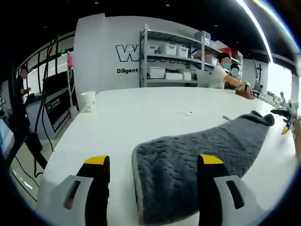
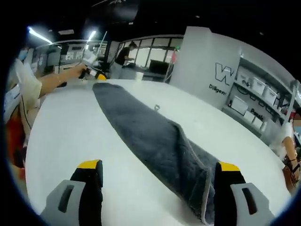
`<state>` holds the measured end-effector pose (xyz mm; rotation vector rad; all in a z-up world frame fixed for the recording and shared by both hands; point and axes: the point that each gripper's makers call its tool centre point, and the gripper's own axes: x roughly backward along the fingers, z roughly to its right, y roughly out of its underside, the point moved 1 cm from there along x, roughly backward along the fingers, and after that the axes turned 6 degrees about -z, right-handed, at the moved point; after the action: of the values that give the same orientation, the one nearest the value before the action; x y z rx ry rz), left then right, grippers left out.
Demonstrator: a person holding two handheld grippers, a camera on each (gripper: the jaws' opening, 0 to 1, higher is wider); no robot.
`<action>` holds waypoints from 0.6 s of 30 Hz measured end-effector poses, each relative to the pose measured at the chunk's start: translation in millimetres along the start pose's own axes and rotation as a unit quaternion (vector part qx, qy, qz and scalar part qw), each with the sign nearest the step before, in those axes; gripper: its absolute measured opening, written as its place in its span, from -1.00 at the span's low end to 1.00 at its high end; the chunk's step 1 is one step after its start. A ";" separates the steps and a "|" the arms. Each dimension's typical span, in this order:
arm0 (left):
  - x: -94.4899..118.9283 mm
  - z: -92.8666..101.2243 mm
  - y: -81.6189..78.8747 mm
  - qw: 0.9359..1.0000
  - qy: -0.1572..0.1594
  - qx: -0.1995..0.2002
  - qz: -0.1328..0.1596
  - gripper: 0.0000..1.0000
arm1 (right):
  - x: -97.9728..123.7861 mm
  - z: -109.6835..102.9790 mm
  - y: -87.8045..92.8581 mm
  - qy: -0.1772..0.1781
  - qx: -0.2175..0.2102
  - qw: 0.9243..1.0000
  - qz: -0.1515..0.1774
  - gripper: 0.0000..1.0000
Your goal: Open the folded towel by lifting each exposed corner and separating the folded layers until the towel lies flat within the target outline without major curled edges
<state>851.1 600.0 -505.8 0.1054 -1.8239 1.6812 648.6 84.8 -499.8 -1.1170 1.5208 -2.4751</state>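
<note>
Grey towel (image 1: 197, 160) lies as long folded strip on white table (image 1: 131, 117), layers not yet separated. Left gripper (image 1: 153, 162) and right gripper (image 2: 157, 169) sit at opposite ends, both jaws wide, empty, prob. staged for corner lifts.

white table (image 1: 141, 117), grey towel (image 1: 197, 160), paper cup (image 1: 89, 100)

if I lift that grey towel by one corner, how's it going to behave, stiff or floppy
Probably floppy: the grey towel lies flat and follows the white table, with a soft fold at its near end. Its thick quilted pile suggests some weight, so the rest would likely drag and sag. The long strip looks unlikely to slide freely.
</note>
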 end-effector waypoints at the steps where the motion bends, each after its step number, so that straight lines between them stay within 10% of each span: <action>1: -3.1 -0.1 0.5 1.000 0.002 0.003 0.001 0.38 | 0.4 -0.1 0.8 0.002 0.002 1.000 -0.002 0.97; 18: -45.0 10.1 11.5 0.998 0.008 -0.039 -0.041 -0.42 | 5.9 -5.4 7.9 0.000 0.009 1.000 -0.008 0.94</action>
<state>877.1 576.7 -537.9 0.1307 -1.8473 1.5485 638.4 82.6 -504.2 -1.1306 1.4933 -2.4949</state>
